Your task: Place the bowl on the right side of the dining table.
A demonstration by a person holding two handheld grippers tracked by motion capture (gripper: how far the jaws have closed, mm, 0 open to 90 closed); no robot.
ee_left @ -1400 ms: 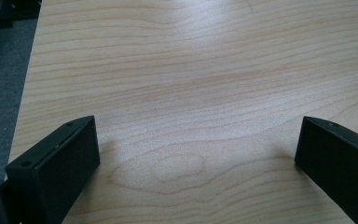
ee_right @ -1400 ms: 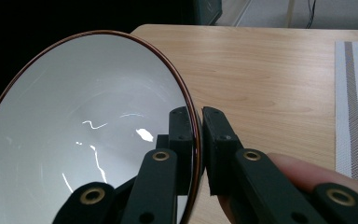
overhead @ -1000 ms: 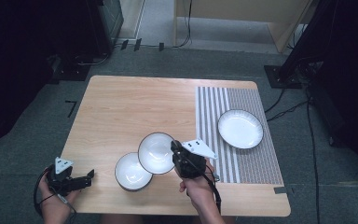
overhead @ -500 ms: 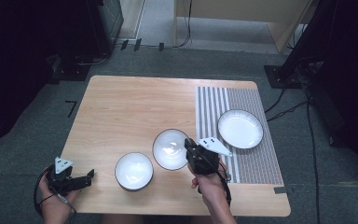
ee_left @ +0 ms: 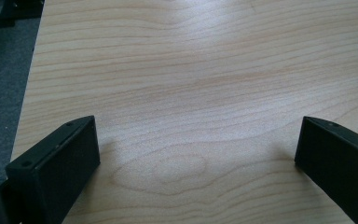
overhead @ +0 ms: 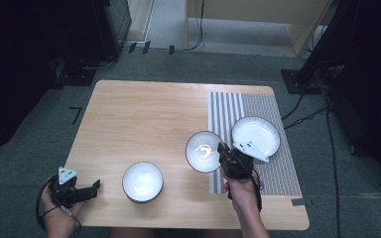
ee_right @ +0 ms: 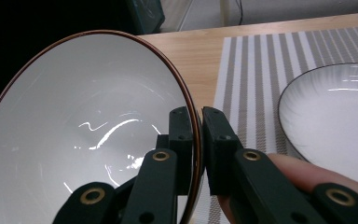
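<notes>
At the far left, your left hand (overhead: pixel 59 206) holds the left gripper (overhead: pixel 93 187) at the near left corner of the light wooden table (overhead: pixel 144 119), low over the boards and pointing toward the table's middle. In the left gripper view its two black jaws stand wide apart with nothing but bare wood grain between them.

A little to the right, a white ceramic bowl with a dark rim (overhead: pixel 142 182) sits upright on the wood near the front edge, apart from both grippers.

Further right, a second white bowl with a thin brown rim (overhead: pixel 204 151) is in your right gripper (overhead: pixel 222 152). It is lifted and tilted, so that its inside faces up and toward the camera above, and it hangs over the wood just at the left edge of the grey-and-white striped placemat (overhead: pixel 238 106). In the right gripper view the jaws are pinched narrowly on the bowl's (ee_right: pixel 84 126) right rim, one jaw inside the wall and one outside. Your right hand (overhead: pixel 243 191) comes in from the front edge behind it.

Furthest right, a shallow white plate with a dark rim (overhead: pixel 255 135) lies flat on the placemat (ee_right: pixel 261 74), just beside the held bowl and partly under the gripper's grey three-cornered plate.
</notes>
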